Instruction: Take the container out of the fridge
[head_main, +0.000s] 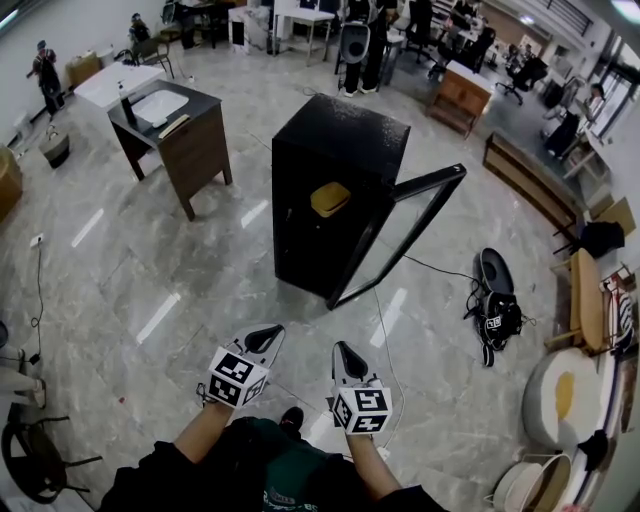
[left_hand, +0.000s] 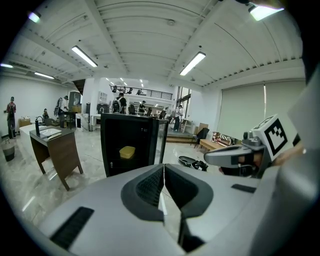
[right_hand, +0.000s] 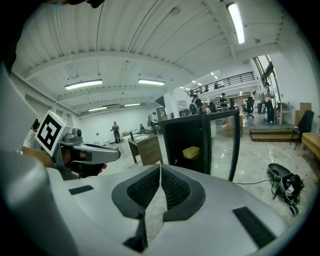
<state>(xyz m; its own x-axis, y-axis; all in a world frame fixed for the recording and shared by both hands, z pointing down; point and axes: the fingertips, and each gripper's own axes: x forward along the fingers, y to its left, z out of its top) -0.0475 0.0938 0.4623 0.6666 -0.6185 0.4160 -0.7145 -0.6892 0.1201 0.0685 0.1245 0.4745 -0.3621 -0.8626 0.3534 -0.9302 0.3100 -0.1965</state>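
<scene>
The container (head_main: 330, 199) – a flat yellow box with rounded corners – lay level on a shelf in the upper half of the fridge (head_main: 345, 135), well apart from both grippers. Its long axis ran across the opening, side to side, so a long side faced out toward the person. In the left gripper view the container (left_hand: 127, 152) showed just left of the door's edge. In the right gripper view it (right_hand: 191, 152) sat behind the black frame.

The left gripper (head_main: 266, 338) had its jaws pressed together with nothing between them, and so did the right gripper (head_main: 346, 354). Both were held side by side, low in the head view, pointing toward the fridge.

The glass door (head_main: 400, 232) hung wide open, swung out to the right of the opening. A thin cable (head_main: 388, 345) trailed over the pale tiled floor (head_main: 180, 280) from the door's foot past the right gripper. A black bag (head_main: 496, 312) lay on the floor further right. To the left of the fridge stood a wooden desk (head_main: 190, 150) – a white basin (head_main: 158, 105) set in its dark top. People stood among desks at the far end of the hall.
</scene>
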